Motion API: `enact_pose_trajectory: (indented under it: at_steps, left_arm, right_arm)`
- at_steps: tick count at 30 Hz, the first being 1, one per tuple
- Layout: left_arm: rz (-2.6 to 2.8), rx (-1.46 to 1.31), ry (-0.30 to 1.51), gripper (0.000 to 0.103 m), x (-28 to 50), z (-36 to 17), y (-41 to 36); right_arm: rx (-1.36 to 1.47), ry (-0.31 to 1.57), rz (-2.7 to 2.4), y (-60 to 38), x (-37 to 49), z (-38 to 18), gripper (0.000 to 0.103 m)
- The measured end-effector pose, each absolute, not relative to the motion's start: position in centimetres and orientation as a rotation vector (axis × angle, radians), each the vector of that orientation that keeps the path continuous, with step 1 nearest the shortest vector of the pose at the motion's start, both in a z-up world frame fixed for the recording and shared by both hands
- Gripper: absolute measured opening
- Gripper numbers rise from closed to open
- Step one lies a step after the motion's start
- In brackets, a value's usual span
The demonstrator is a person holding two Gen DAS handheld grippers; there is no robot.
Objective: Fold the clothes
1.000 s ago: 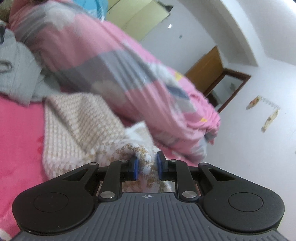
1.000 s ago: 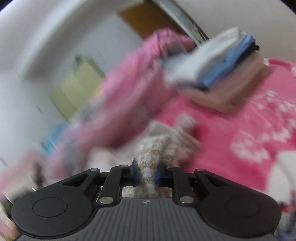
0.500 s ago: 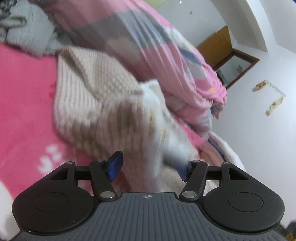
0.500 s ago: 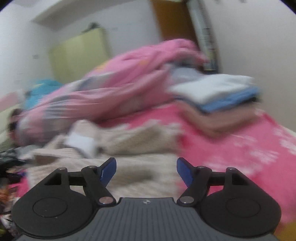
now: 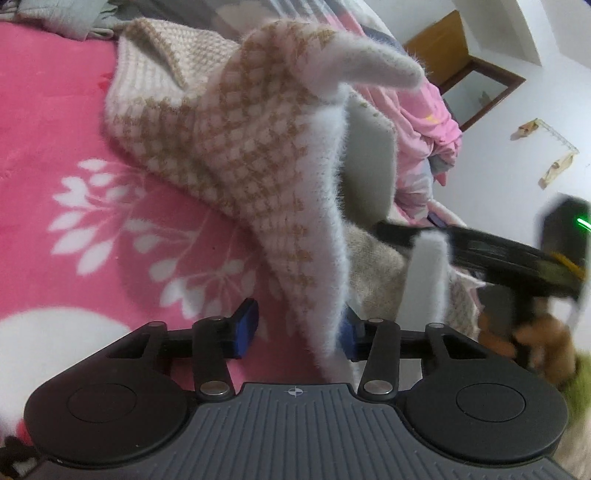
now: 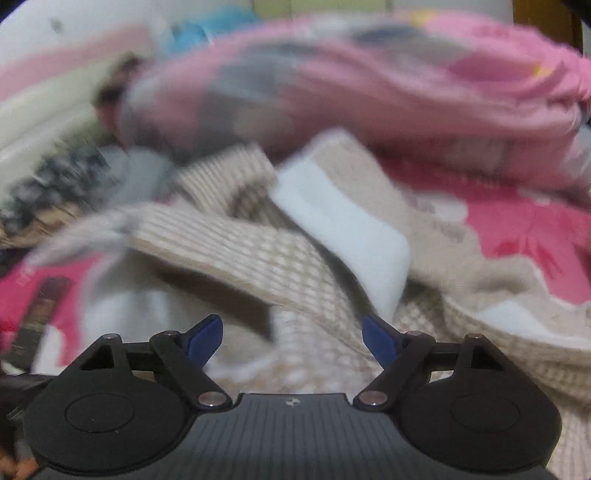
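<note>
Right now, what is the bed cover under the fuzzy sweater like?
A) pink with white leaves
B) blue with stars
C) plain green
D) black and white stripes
A: in the left wrist view the checked knit sweater lies on a pink bed cover printed with white leaves.

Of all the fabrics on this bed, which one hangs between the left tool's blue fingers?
The fuzzy tan-and-white checked sweater. Its white-edged flap hangs between the closing jaws of the left gripper, while the pink patchwork quilt and grey garment lie farther back.

Each gripper, left gripper (image 5: 297, 330) and right gripper (image 6: 291, 338), is matte black with blue-padded fingers (image 5: 245, 325) on linkage bars pinned by silver screws. Behind the fingers sit two round housings and a ribbed grey body bearing a small crosshair mark.
</note>
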State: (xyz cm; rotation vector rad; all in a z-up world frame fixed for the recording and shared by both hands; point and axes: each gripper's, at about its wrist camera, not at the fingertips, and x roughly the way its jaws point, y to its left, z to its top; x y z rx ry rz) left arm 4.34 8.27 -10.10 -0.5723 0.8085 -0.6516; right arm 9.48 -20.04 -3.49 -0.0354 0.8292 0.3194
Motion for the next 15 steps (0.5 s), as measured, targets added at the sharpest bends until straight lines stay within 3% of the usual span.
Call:
enact_pose_trajectory:
  at_steps: [3, 5, 6, 8, 15]
  left_arm:
    - [-0.668, -0.579, 0.799, 0.044, 4.4, -10.4, 8.8]
    - [-0.681, -0.589, 0.794, 0.046, 4.4, -10.4, 9.1]
    - [-0.686, -0.593, 0.792, 0.046, 4.5, -10.5, 9.2]
    - [-0.694, -0.595, 0.788, 0.048, 4.6, -10.6, 9.4]
    - [-0.713, -0.606, 0.762, 0.059, 4.3, -10.2, 9.8]
  right_arm:
    - [-0.013, 0.966, 0.295, -21.6, 11.2, -5.4, 0.061]
    - [-0.030, 0.984, 0.242, -22.6, 10.3, -5.2, 0.023]
    - [-0.056, 0.968, 0.200, -23.1, 9.4, -4.7, 0.014]
    - [-0.117, 0.918, 0.104, -24.2, 7.2, -3.7, 0.008]
    - [0.019, 0.800, -0.152, -30.5, -3.6, -1.5, 0.004]
